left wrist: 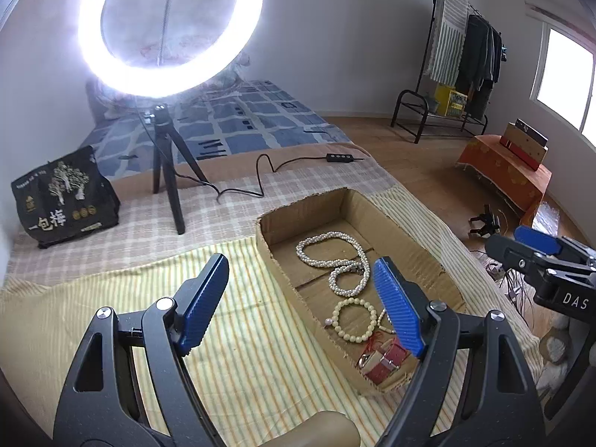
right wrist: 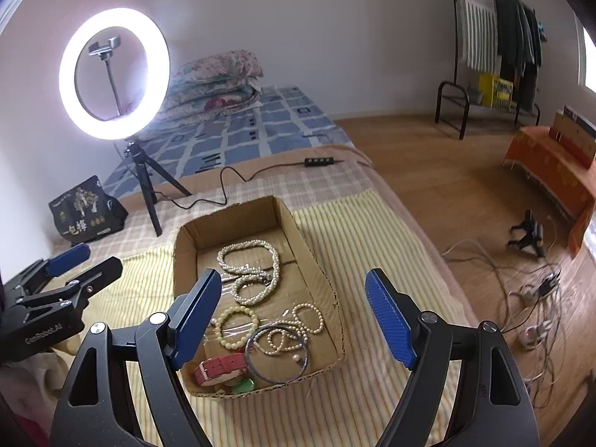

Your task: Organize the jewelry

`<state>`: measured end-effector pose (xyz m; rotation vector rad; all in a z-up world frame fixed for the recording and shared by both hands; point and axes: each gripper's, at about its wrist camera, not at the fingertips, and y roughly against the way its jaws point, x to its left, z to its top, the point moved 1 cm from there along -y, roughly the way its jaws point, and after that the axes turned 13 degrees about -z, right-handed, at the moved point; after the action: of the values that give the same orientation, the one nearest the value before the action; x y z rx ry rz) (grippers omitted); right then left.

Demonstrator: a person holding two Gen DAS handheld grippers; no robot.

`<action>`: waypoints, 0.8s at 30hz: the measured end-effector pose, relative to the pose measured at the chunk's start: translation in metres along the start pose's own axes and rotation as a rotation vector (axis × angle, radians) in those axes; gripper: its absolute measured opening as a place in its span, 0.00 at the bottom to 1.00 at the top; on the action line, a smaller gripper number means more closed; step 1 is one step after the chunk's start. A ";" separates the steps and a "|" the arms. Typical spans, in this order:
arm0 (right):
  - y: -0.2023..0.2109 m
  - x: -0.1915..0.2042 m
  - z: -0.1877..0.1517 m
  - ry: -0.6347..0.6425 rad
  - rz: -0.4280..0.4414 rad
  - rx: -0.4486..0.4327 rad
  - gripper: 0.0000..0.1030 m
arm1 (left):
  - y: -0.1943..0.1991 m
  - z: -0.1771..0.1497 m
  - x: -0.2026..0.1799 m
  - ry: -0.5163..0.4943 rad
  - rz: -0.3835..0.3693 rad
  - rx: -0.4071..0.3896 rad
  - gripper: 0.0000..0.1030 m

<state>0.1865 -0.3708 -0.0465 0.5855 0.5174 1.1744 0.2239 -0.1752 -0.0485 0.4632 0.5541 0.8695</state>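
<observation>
Seemingly near done: all visible jewelry gathered in the cardboard box [right wrist: 309,257] on the striped cloth [right wrist: 372,246], toward the bed's floor-side edge. Nothing loose on the cloth. Long pearl necklace [right wrist: 249,260] coiled at the far end; cream bead bracelet [right wrist: 238,326], small pearl strand [right wrist: 298,329], blue bangle [right wrist: 277,354], pink watch [right wrist: 219,368] crowded at the near end, overlapping, unsorted. Left gripper [left wrist: 301,300] and right gripper [right wrist: 294,314] wide, empty, above the box.
</observation>
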 end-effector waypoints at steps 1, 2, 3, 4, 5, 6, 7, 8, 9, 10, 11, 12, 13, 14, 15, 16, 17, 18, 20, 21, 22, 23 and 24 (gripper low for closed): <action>0.005 0.001 0.001 0.006 -0.004 -0.009 0.77 | 0.005 0.000 0.000 -0.003 0.001 -0.003 0.80; 0.011 0.003 0.002 0.012 -0.008 -0.021 0.77 | 0.012 0.000 -0.002 -0.010 0.004 -0.007 0.80; 0.015 0.004 0.002 0.017 -0.012 -0.030 0.77 | 0.015 0.000 -0.003 -0.015 0.006 -0.008 0.80; 0.019 0.006 0.003 0.022 -0.017 -0.041 0.77 | 0.020 0.000 -0.004 -0.022 0.008 -0.011 0.80; 0.025 0.007 0.003 0.029 -0.025 -0.055 0.77 | 0.027 0.000 -0.005 -0.031 0.011 -0.015 0.80; 0.030 0.009 0.003 0.035 -0.031 -0.066 0.77 | 0.031 0.000 -0.006 -0.035 0.013 -0.017 0.80; 0.034 0.010 0.004 0.039 -0.034 -0.075 0.77 | 0.037 -0.001 -0.007 -0.040 0.016 -0.022 0.80; 0.039 0.011 0.004 0.043 -0.038 -0.086 0.77 | 0.043 -0.001 -0.007 -0.045 0.018 -0.025 0.80; 0.045 0.013 0.004 0.046 -0.043 -0.098 0.77 | 0.049 -0.001 -0.008 -0.049 0.019 -0.028 0.80; 0.049 0.014 0.004 0.047 -0.044 -0.106 0.77 | 0.055 -0.001 -0.009 -0.054 0.021 -0.033 0.80; 0.055 0.015 0.004 0.048 -0.044 -0.118 0.77 | 0.062 -0.002 -0.010 -0.059 0.024 -0.037 0.80; 0.059 0.016 0.004 0.049 -0.044 -0.126 0.77 | 0.068 -0.002 -0.011 -0.063 0.026 -0.042 0.80; 0.064 0.017 0.004 0.049 -0.047 -0.136 0.77 | 0.073 -0.003 -0.012 -0.067 0.026 -0.045 0.80; 0.069 0.018 0.004 0.051 -0.048 -0.146 0.77 | 0.082 -0.004 -0.013 -0.071 0.029 -0.051 0.80; 0.074 0.020 0.004 0.054 -0.048 -0.155 0.77 | 0.088 -0.005 -0.014 -0.073 0.031 -0.056 0.80; 0.078 0.021 0.004 0.057 -0.048 -0.162 0.77 | 0.094 -0.006 -0.014 -0.074 0.032 -0.061 0.80; 0.084 0.023 0.004 0.059 -0.049 -0.175 0.77 | 0.099 -0.007 -0.015 -0.075 0.032 -0.066 0.81; 0.088 0.024 0.004 0.059 -0.051 -0.184 0.77 | 0.106 -0.008 -0.016 -0.080 0.034 -0.074 0.82; 0.097 0.028 0.003 0.060 -0.052 -0.203 0.78 | 0.119 -0.011 -0.018 -0.088 0.041 -0.090 0.91; 0.103 0.029 0.002 0.063 -0.051 -0.216 0.78 | 0.127 -0.012 -0.019 -0.090 0.042 -0.106 0.95; 0.107 0.031 0.000 0.065 -0.051 -0.224 0.78 | 0.132 -0.014 -0.020 -0.092 0.041 -0.116 0.96; 0.111 0.032 -0.002 0.066 -0.050 -0.231 0.78 | 0.142 -0.016 -0.022 -0.100 0.038 -0.130 0.96; 0.117 0.034 -0.004 0.069 -0.047 -0.243 0.78 | 0.147 -0.019 -0.024 -0.108 0.039 -0.135 0.96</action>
<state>0.1131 -0.3065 0.0259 0.3239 0.4365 1.1948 0.1143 -0.1084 0.0301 0.3958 0.3858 0.9072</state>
